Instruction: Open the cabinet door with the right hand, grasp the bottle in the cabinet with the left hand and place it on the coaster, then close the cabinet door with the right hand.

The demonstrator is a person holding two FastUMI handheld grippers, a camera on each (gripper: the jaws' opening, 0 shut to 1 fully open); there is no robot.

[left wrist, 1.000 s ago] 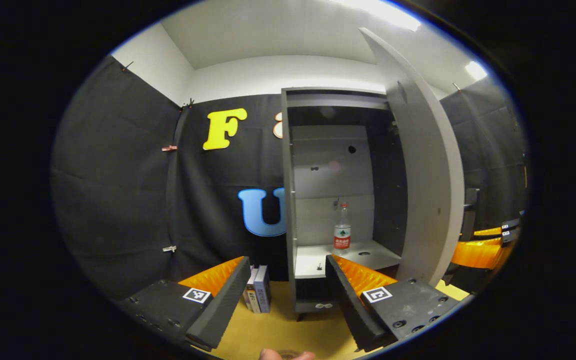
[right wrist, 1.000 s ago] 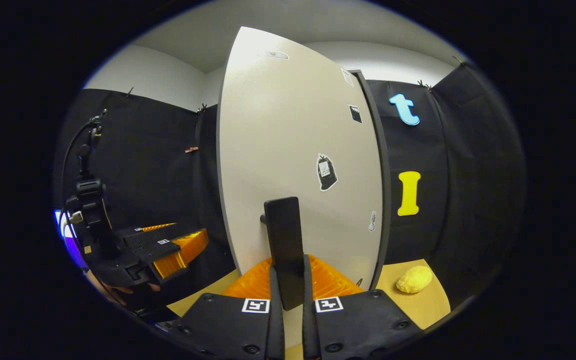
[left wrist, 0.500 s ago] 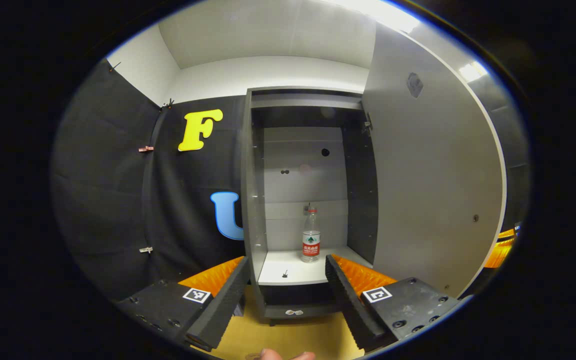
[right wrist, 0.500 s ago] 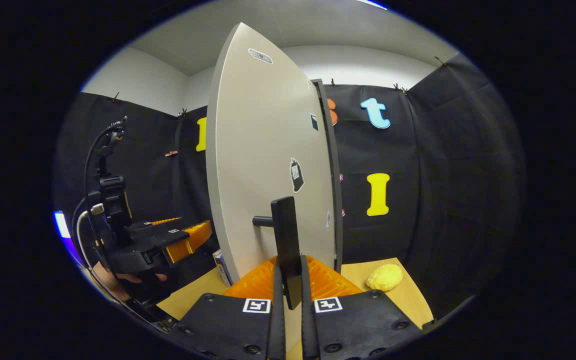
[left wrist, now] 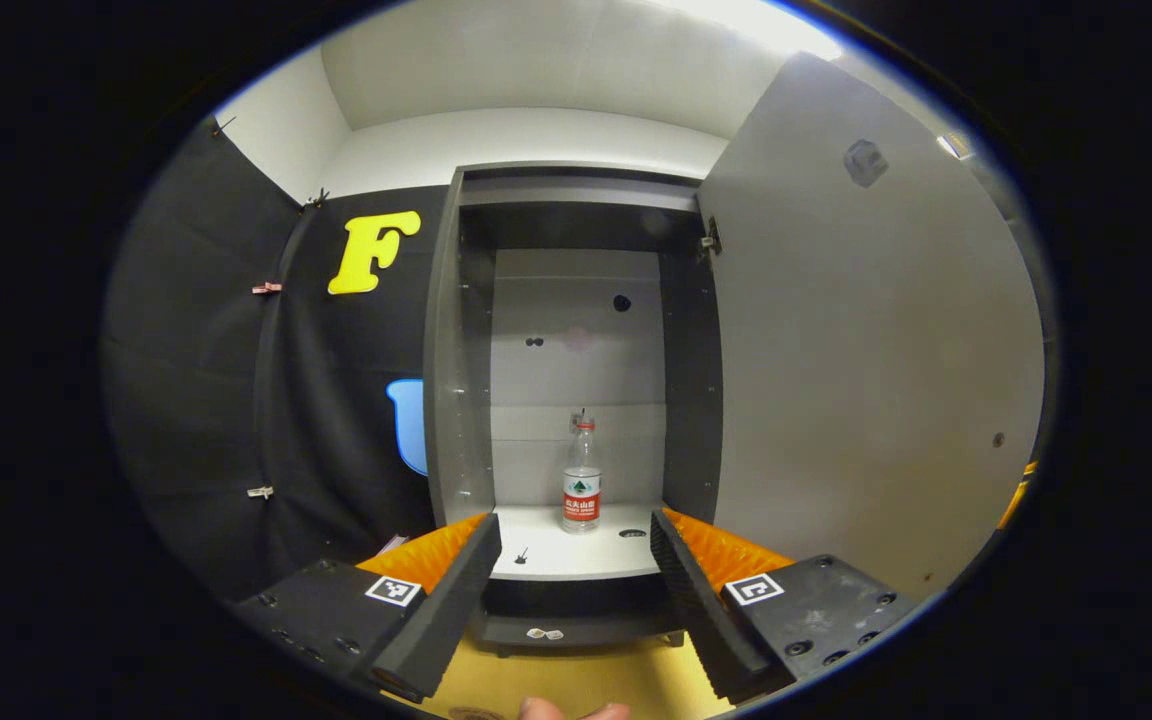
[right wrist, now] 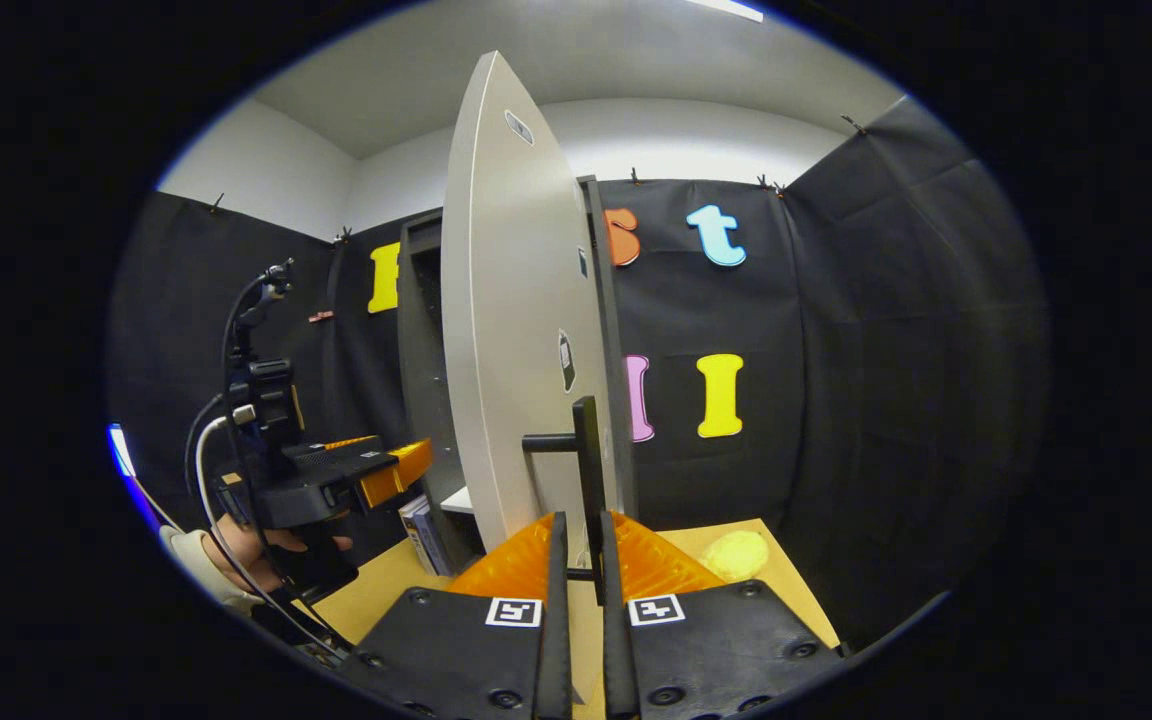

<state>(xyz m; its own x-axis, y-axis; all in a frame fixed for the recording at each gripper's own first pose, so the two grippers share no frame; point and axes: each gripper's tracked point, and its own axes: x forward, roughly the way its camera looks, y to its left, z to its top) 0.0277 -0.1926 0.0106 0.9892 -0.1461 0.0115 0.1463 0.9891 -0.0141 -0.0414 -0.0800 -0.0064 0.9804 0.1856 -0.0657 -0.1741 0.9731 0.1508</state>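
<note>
The grey cabinet point(left wrist: 456, 400) stands open, and a clear bottle point(left wrist: 581, 487) with a red label stands upright on its white shelf point(left wrist: 546, 560), toward the back. My left gripper point(left wrist: 573, 525) is open in front of the shelf, short of the bottle, which shows in the gap between its fingers. The door point(right wrist: 516, 350) is swung wide, seen nearly edge-on. My right gripper point(right wrist: 579, 520) is shut on the door's black bar handle point(right wrist: 588, 450). A flat yellow round pad point(right wrist: 736, 555), perhaps the coaster, lies on the wooden table point(right wrist: 796, 600) right of the door.
The open door point(left wrist: 866, 380) forms a wall along the right of the left gripper. Books point(right wrist: 418, 530) stand on the table left of the cabinet. In the right gripper view, a hand point(right wrist: 256, 545) holds the left gripper point(right wrist: 376, 475) near the cabinet front.
The door has swung further open with my right gripper on its handle. My left gripper has turned to face the cabinet, bringing the bottle to the middle of its view.
</note>
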